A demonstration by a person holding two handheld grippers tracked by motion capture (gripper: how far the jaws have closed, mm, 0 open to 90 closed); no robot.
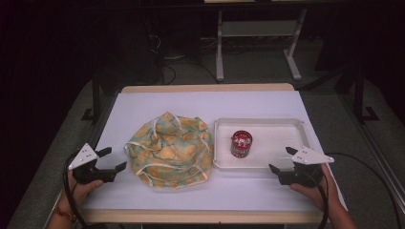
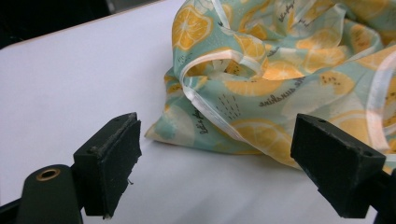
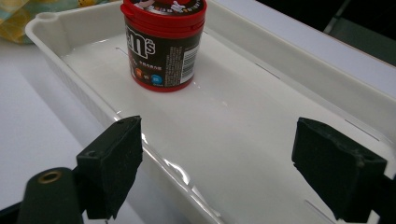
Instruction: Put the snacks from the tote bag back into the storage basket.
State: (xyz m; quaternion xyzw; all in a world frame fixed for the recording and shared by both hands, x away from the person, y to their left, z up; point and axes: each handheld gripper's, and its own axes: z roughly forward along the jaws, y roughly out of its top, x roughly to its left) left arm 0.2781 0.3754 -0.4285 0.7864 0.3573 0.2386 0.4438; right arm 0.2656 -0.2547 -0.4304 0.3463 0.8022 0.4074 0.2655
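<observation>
You've got the white tray (image 1: 286,125) sitting toward the right half of the bench (image 1: 143,102), so I'll place everything off that. The red-lidded candy tub (image 1: 241,143) stands upright inside the tray, in its left half, a bit nearer the front wall than the back. From the right gripper view you can read the dark label with white lettering and a barcode on the tub (image 3: 163,44), and it isn't touching any of the tray's walls (image 3: 51,28).

Your right tongs (image 1: 281,161) hover at the tray's front right corner, just at the front rim, jaws spread wide with nothing between them. In the right gripper view the tongs (image 3: 217,163) look straight across the tray floor toward the tub, which is well apart from both pads.

Left of the tray, just beside its left wall, is the crumpled cloth bag (image 1: 169,149), teal with orange and lemon slices printed on it and pale ribbon trim. It lies slumped flat on the bench, and I can't tell whether it actually touches the tray or just sits next to it.

Your left tongs (image 1: 114,158) are on the far side of the bag from the tray, near its left edge, also spread open and empty. In the left gripper view the tongs (image 2: 217,161) point at the bag (image 2: 280,93), with its near hem close in front of the pads but not pinched.
</observation>
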